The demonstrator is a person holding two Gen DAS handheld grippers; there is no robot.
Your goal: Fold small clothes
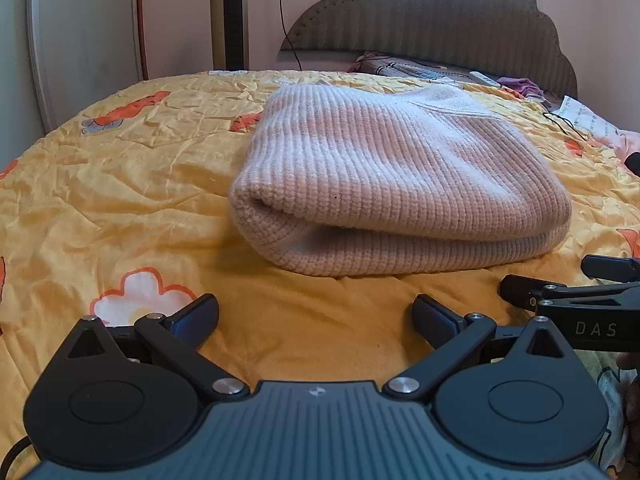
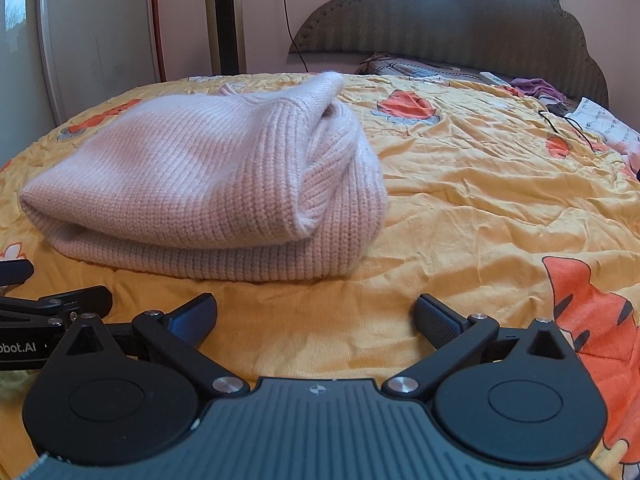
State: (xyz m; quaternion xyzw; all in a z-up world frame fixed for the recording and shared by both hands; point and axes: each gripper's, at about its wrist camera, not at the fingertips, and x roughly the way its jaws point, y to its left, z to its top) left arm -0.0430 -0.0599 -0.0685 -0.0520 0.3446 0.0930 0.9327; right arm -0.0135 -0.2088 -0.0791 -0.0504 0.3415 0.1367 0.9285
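Sweater: one pink knitted sweater (image 1: 396,184) is lying folded on the bed's yellow quilt (image 1: 132,184).
Left claw (image 1: 316,318): is hovering released, empty, just short of it.
Right claw (image 2: 316,318): is hovering released, empty, beside the left.
Headboard (image 2: 452,20): small items, possibly clothes, are lying below.

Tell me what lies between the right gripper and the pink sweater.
Nothing but bare yellow bedspread: the right wrist view shows the open right gripper short of the folded pink sweater, not touching.

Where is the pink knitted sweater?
The folded pink knitted sweater lies on the yellow cartoon-print bedsheet, just ahead of both open grippers.
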